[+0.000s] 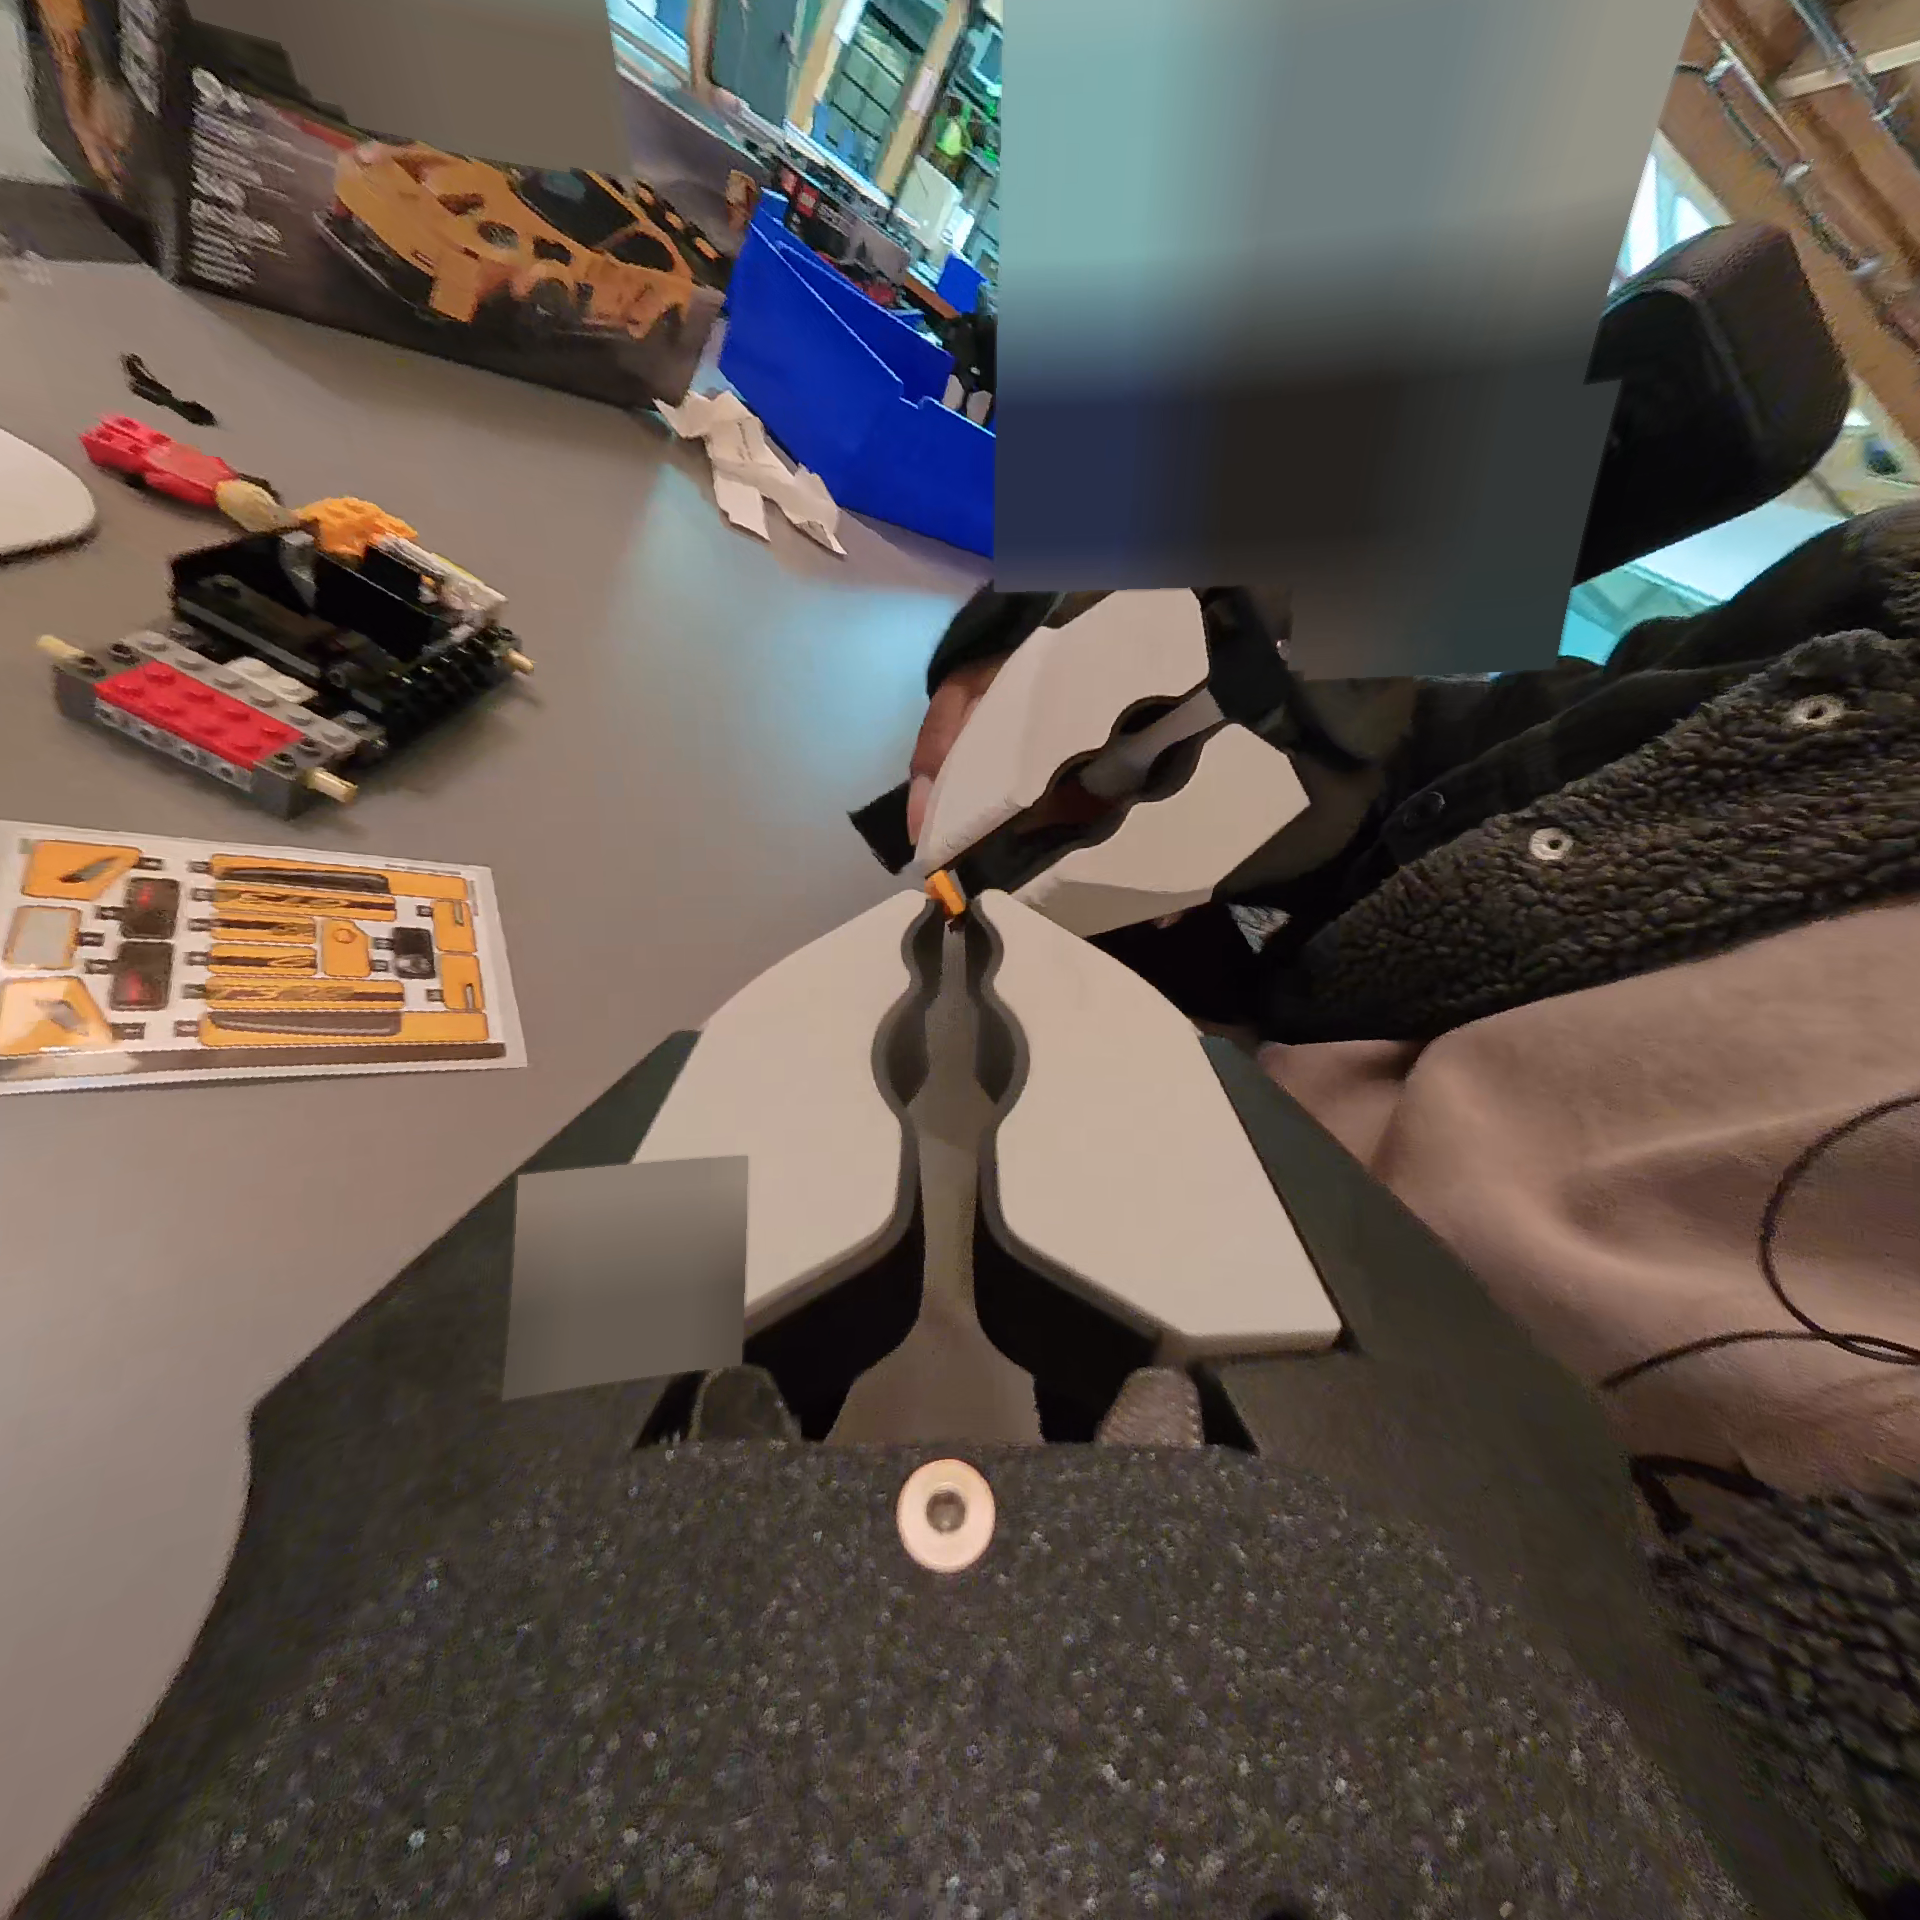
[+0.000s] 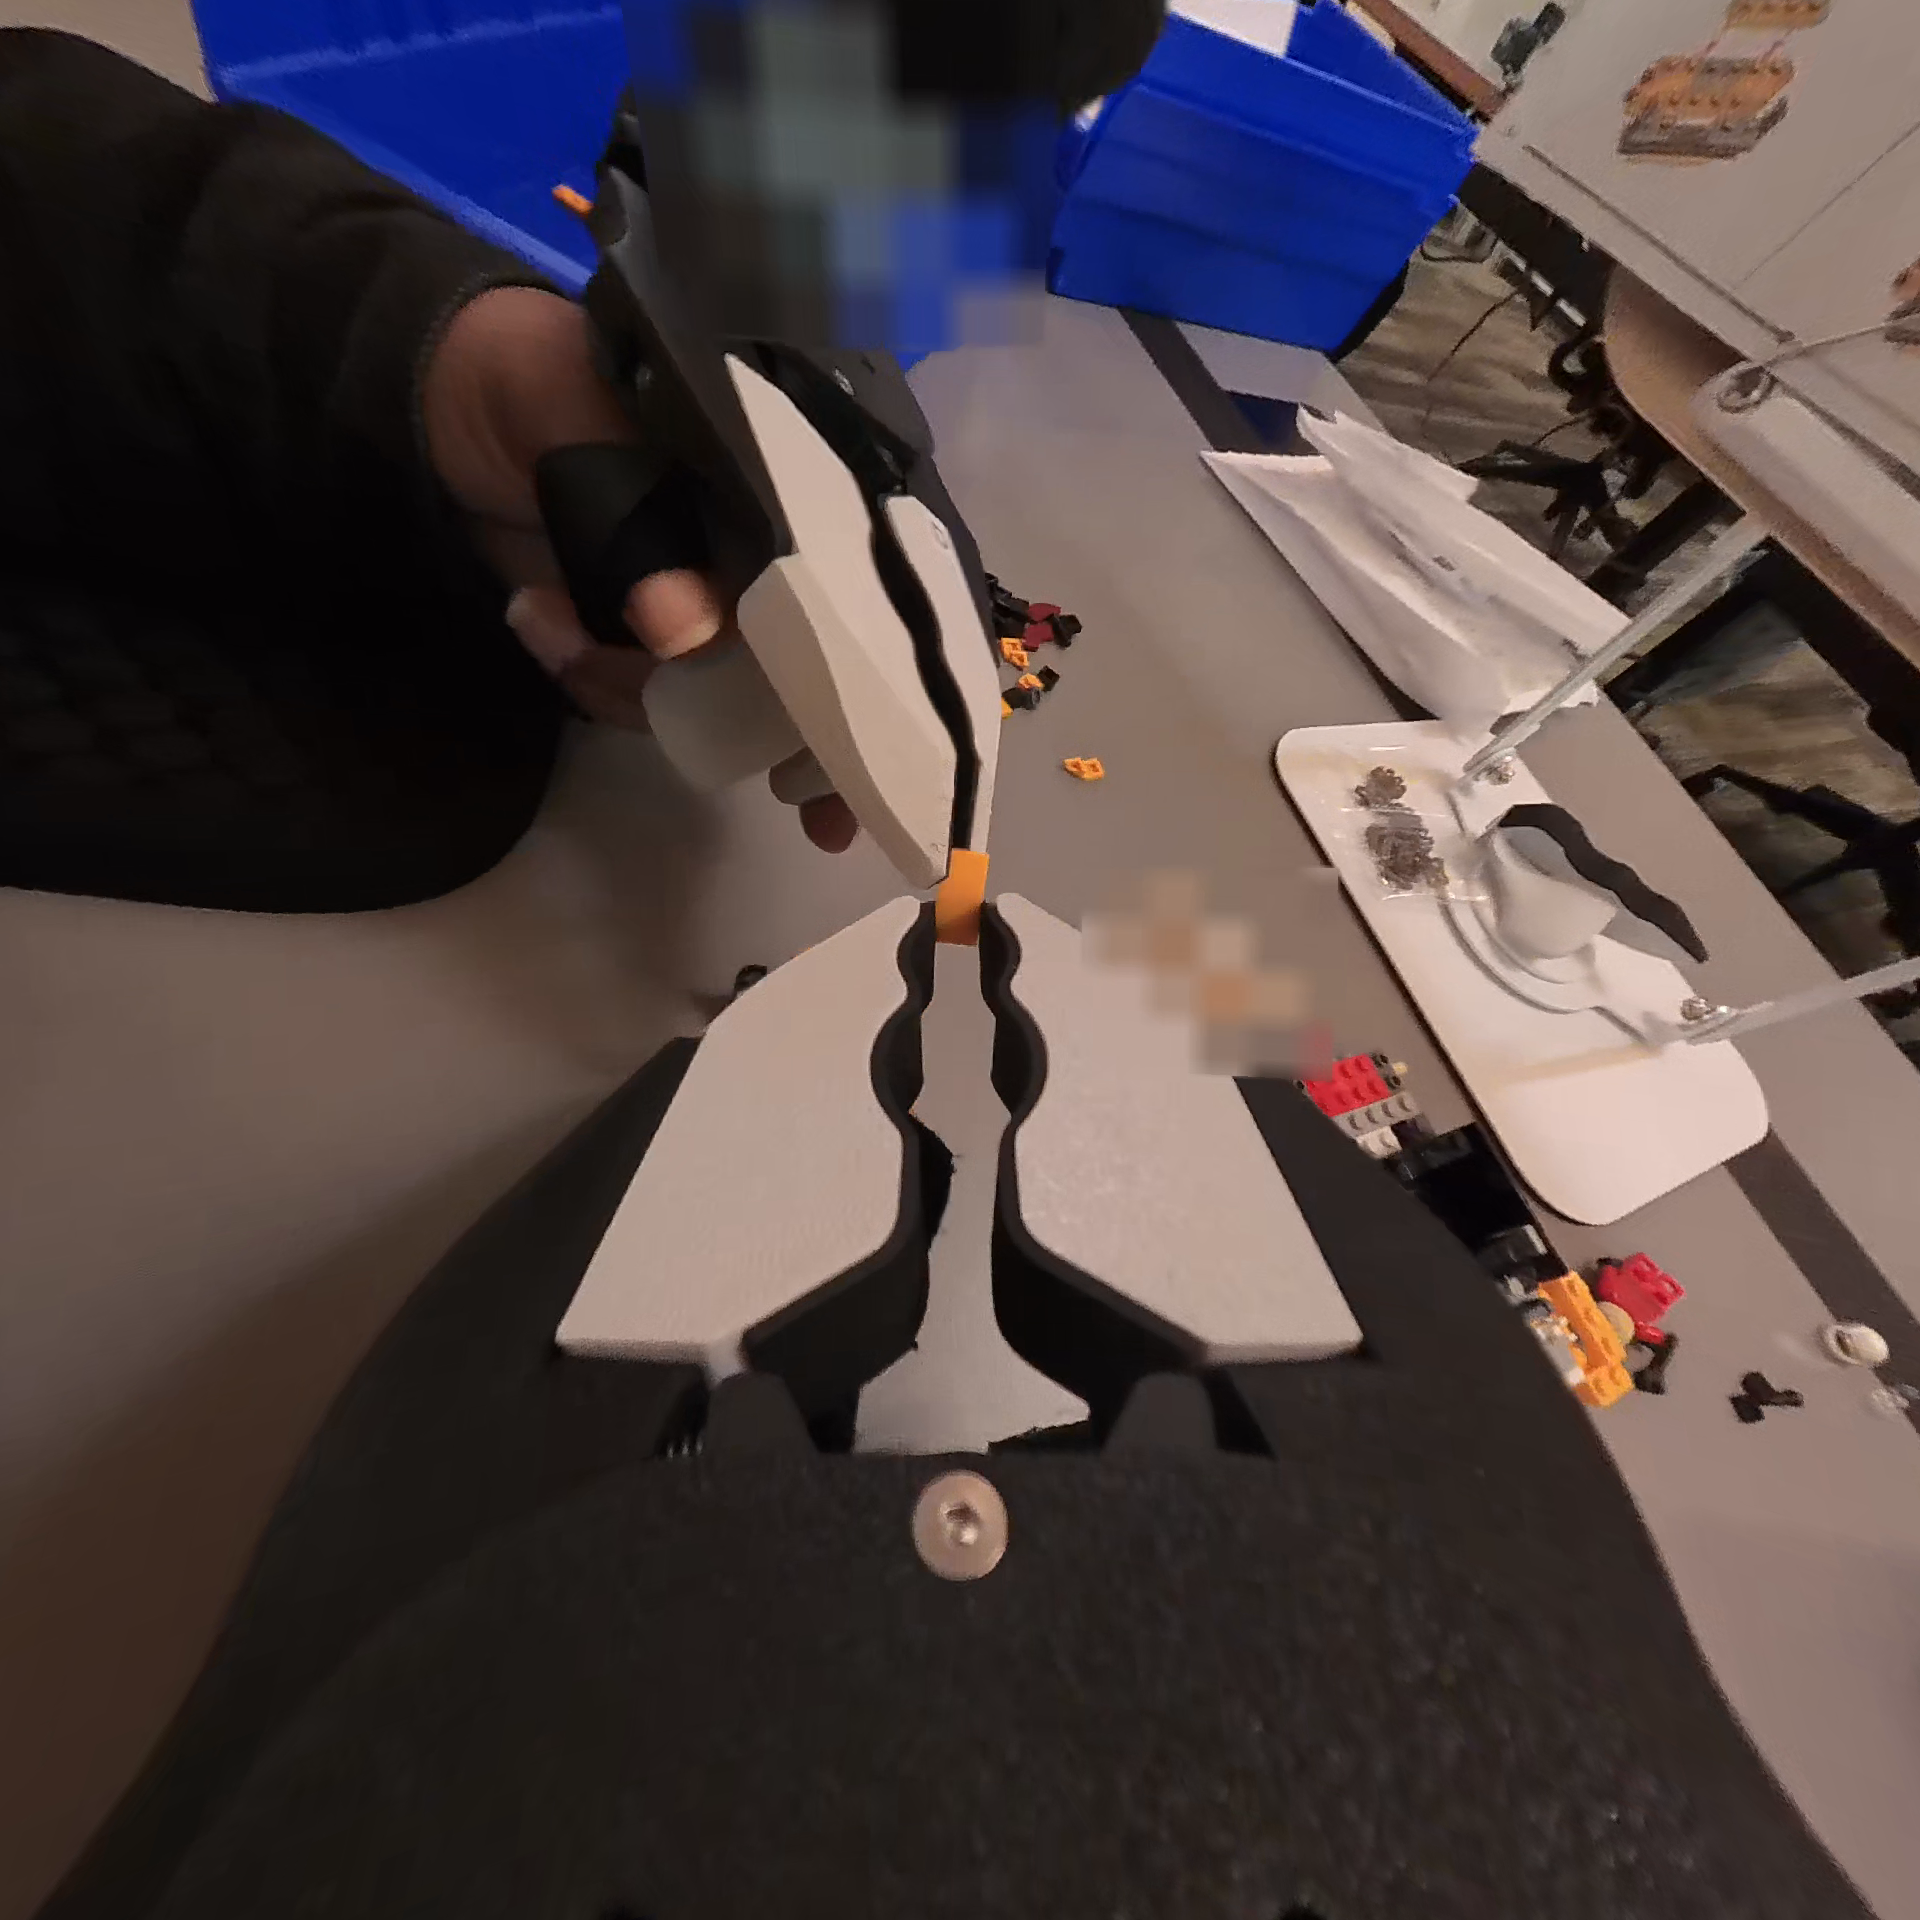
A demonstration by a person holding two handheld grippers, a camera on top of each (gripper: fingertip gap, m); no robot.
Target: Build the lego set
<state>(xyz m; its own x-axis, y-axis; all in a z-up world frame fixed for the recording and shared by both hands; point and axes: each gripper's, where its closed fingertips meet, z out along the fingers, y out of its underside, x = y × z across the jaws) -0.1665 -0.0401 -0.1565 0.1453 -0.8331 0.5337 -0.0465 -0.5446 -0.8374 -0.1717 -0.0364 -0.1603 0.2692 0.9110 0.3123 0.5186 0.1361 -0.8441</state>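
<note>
My two grippers meet tip to tip above the grey table (image 1: 644, 748). A small orange Lego piece (image 1: 945, 891) sits pinched between them; it also shows in the right wrist view (image 2: 958, 902). My left gripper (image 1: 945, 920) is shut on it from below in its own view and comes in from the upper left in the right wrist view (image 2: 961, 847). My right gripper (image 2: 958, 925) is shut on the same piece and shows from the upper right in the left wrist view (image 1: 940, 871). The partly built black, grey and red car chassis (image 1: 281, 665) lies on the table, apart from both.
A sticker sheet (image 1: 249, 956) lies in front of the chassis, the Lego box (image 1: 416, 229) behind it. Blue bins (image 2: 1247, 177) stand at the back. Loose small pieces (image 2: 1029, 655), paper bags (image 2: 1403, 561) and a white tray (image 2: 1610, 1122) are on the table. A person's jacket (image 1: 1610, 831) is at the right. Less than 4 cm separates the two grippers' tips.
</note>
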